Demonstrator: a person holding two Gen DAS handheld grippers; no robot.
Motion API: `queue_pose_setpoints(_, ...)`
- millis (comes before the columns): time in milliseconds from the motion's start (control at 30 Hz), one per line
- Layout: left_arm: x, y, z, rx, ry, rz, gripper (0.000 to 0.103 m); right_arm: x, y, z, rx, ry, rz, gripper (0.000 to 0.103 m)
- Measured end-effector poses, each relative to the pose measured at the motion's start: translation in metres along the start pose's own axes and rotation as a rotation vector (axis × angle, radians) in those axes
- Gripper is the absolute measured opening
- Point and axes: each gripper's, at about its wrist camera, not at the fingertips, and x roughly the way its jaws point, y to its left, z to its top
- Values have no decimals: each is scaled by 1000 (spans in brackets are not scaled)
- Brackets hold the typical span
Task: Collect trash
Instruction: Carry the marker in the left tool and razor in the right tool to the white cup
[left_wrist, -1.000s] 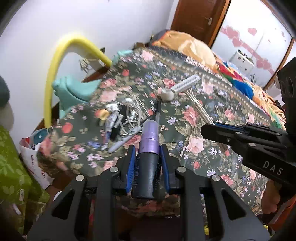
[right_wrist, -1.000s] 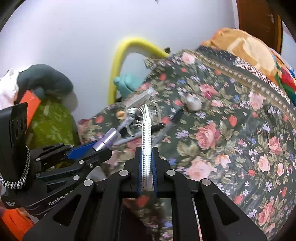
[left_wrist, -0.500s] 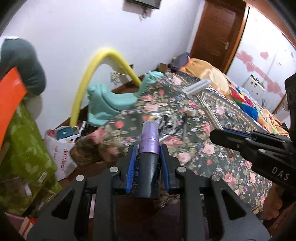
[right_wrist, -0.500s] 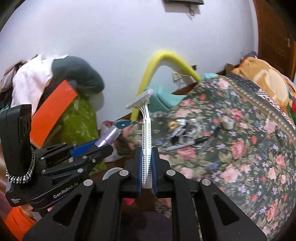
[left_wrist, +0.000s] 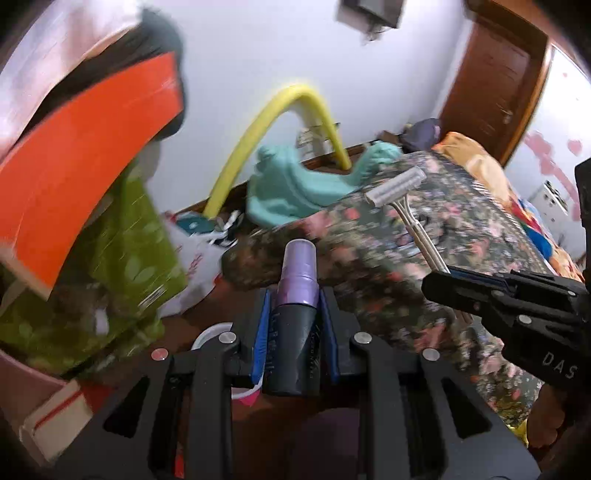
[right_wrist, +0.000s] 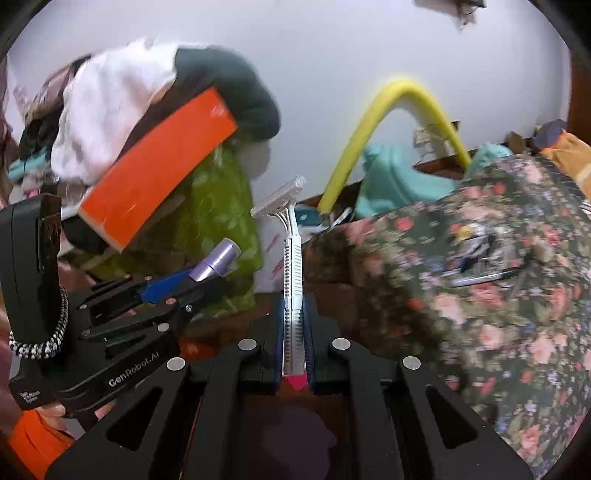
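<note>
A bed (right_wrist: 498, 314) under a dark floral cover fills the right of both views, with a blurred cluster of small items (right_wrist: 480, 251) lying on it. Beside it stand a green leafy bag (left_wrist: 122, 258), an orange slab (left_wrist: 81, 155), a bent yellow tube (right_wrist: 391, 122) and a teal cloth (left_wrist: 291, 184). The left tongs (left_wrist: 295, 310) are clamped on a black bottle with a purple cap (left_wrist: 297, 295). The right tongs (right_wrist: 293, 332) are closed on a white disposable razor (right_wrist: 291, 266), head up, clear of the bed.
</note>
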Motion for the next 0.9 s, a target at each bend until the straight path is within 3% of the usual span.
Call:
queue_pose_setpoints(400, 68, 84, -44, -114, 190, 98, 26, 106, 30, -8, -48, 212, 35, 9)
queue_pose_setpoints(700, 138, 118, -65, -183, 355, 100, 26, 180, 25, -12, -36, 368, 60, 9)
queue_pose_setpoints(900, 162, 127, -65, -210, 383, 93, 26, 212, 24, -7, -33, 435, 79, 9)
